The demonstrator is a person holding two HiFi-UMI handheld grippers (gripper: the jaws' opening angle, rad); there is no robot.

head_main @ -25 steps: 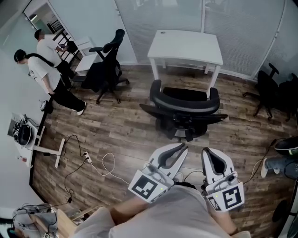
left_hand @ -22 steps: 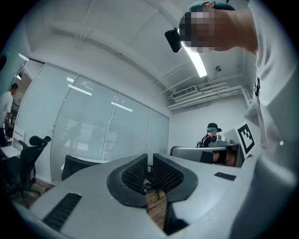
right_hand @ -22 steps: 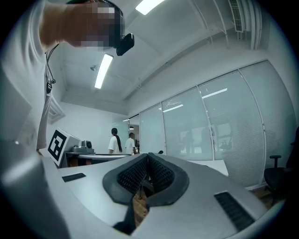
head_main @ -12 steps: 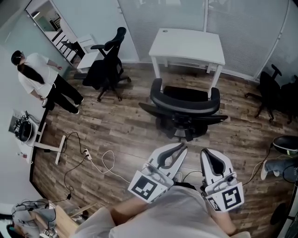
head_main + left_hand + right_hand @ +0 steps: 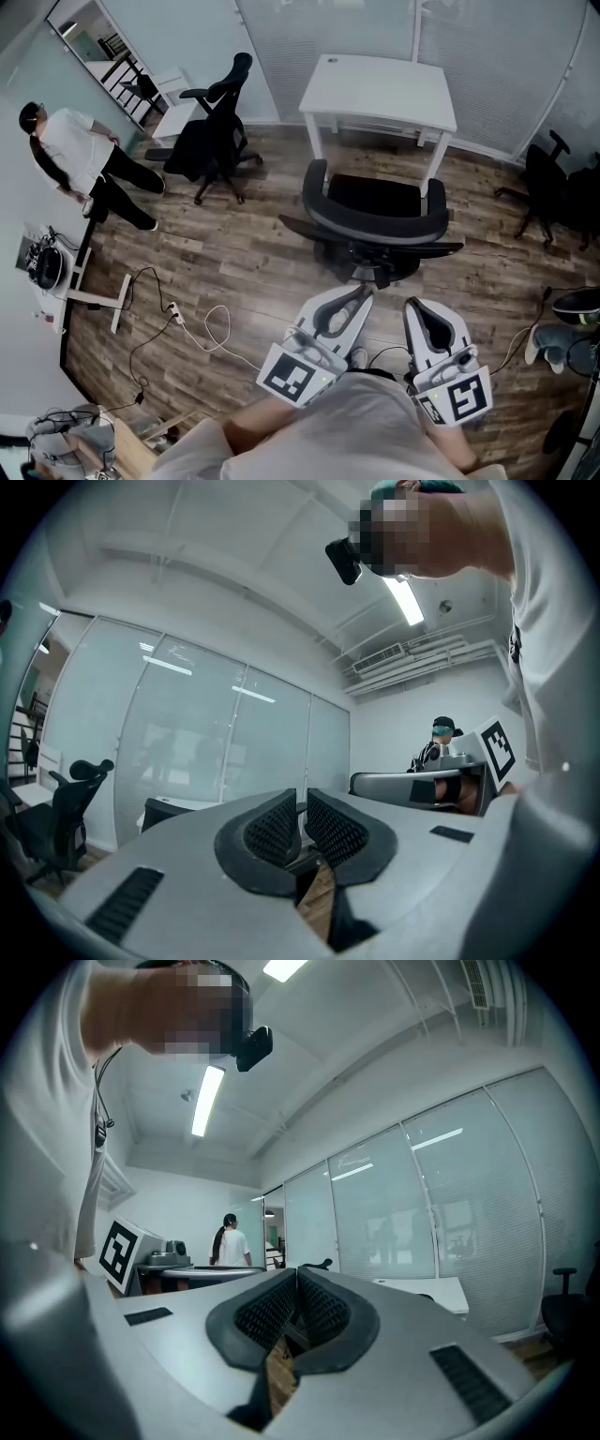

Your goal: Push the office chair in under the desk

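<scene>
My left hand-held gripper (image 5: 362, 298) is slightly parted and empty; my right hand-held gripper (image 5: 422, 307) is clenched on nothing. The office chair (image 5: 380, 214) stands just ahead of both, with the worktop (image 5: 380, 84) beyond it.

The left gripper (image 5: 359, 296) and the right gripper (image 5: 421, 307) are held side by side, low and just in front of the person's torso (image 5: 347, 436); both point forward, away from the body; the left one angles slightly toward the right one; the left jaws stand a narrow slit apart with nothing between them; the right jaws are pressed together, empty; both marker cubes (image 5: 294, 377) face upward.
</scene>
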